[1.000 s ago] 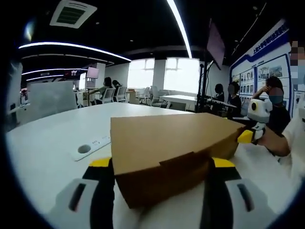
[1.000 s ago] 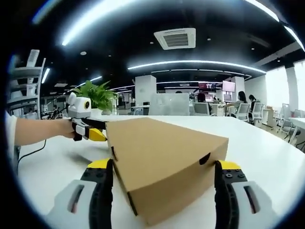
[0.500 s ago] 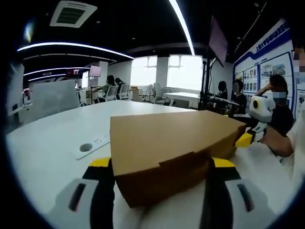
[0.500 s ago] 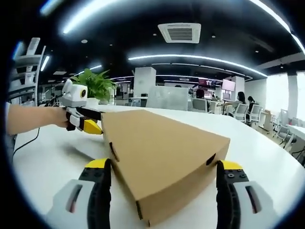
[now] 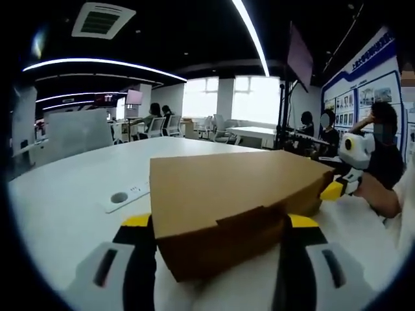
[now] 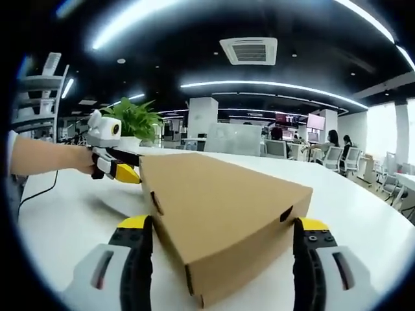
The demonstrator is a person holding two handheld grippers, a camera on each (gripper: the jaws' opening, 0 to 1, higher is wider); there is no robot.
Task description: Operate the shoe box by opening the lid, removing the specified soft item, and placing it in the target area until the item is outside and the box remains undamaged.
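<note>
The shoe box (plain brown cardboard, lid on) sits on the white table, one corner pointing toward each camera. Left gripper: jaws spread wide, one on either side of the near box corner; contact w/ the cardboard cannot be judged. Right gripper: same config at the opposite end, jaws spread and flanking the box corner. In the right gripper view the left gripper's yellow tip meets the far box edge, held by a bare forearm. A potted plant stands behind it. A power strip lies flush in the table, left of the box. Seated people and office chairs occupy the bkgd
</note>
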